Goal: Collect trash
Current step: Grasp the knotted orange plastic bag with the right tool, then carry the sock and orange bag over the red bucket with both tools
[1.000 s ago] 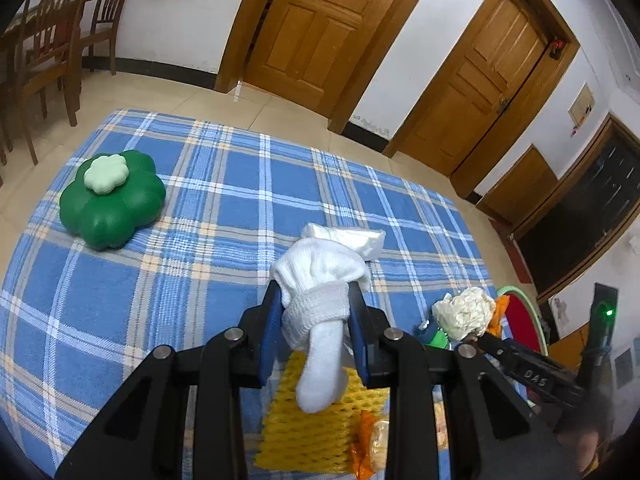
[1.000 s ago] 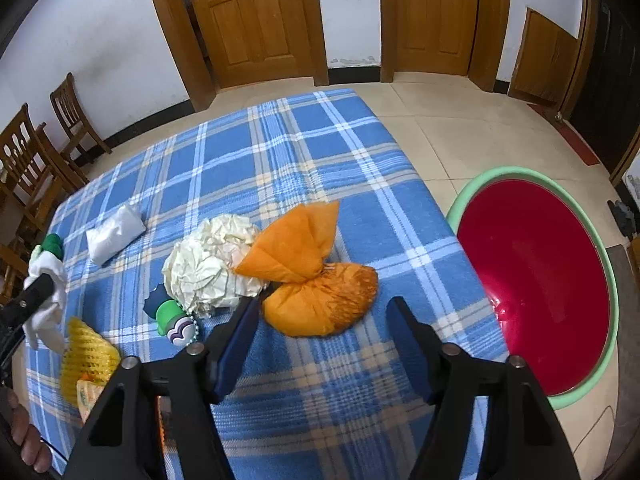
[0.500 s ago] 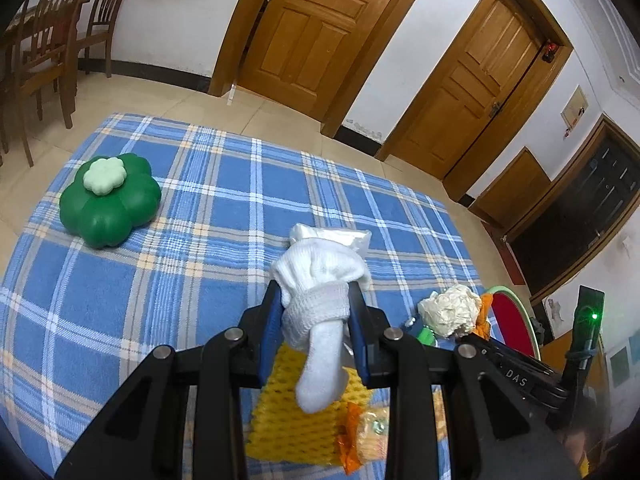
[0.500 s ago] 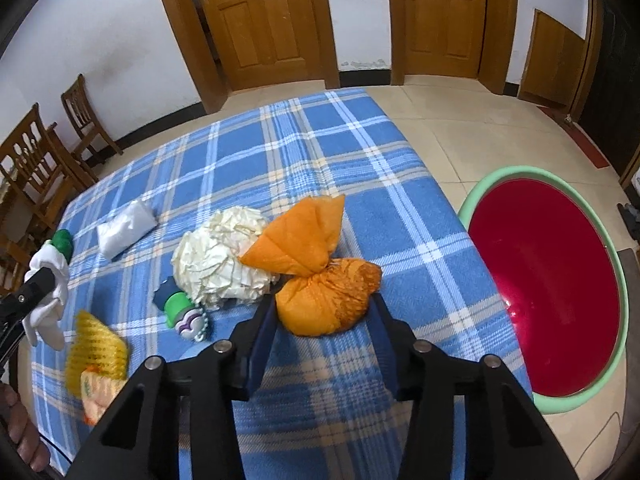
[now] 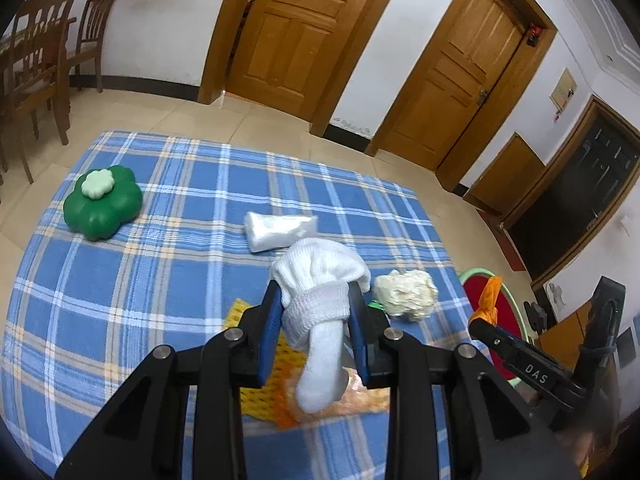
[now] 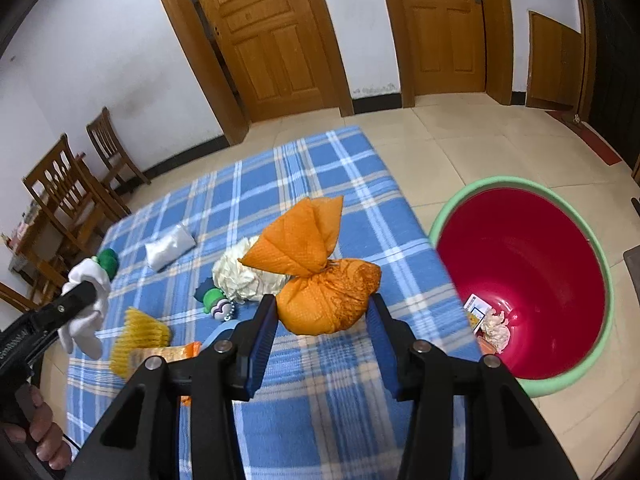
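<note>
Carry step: left gripper (image 5: 316, 330) pinches white sock (image 5: 320, 304); right gripper (image 6: 322, 330) pinches orange bag (image 6: 328, 296). Next: swing right, release over red bin (image 6: 560, 248).

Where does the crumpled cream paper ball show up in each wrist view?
Left wrist: the crumpled cream paper ball lies right of centre, just right of the white sock.
Right wrist: left of centre, partly behind the orange bag.
Shared landmark: the clear plastic packet, farther up the cloth.
</note>
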A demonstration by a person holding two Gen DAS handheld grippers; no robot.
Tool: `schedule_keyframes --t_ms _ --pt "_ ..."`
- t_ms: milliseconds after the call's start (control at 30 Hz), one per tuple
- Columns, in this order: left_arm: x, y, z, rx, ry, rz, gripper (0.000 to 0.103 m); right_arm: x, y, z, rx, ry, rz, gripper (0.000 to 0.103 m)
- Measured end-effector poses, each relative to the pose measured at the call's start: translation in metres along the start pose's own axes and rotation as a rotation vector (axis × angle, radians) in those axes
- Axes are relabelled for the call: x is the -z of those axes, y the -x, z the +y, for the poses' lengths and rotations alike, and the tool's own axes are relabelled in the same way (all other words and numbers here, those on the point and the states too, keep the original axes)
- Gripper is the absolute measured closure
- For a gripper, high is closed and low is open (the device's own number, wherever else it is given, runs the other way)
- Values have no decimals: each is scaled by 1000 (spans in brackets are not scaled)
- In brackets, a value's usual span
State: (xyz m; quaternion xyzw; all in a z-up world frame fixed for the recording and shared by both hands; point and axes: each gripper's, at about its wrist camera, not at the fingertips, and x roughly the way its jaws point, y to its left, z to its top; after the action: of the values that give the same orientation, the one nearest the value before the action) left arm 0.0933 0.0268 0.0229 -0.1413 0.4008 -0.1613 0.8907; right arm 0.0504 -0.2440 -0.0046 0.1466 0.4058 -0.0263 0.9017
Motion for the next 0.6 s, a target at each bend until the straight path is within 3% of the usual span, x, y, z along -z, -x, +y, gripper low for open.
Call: schedule_keyframes --t_ms 600 --pt "4 11 -71 70 -72 40 72 1 61 -58 -11 -114 -112 54"
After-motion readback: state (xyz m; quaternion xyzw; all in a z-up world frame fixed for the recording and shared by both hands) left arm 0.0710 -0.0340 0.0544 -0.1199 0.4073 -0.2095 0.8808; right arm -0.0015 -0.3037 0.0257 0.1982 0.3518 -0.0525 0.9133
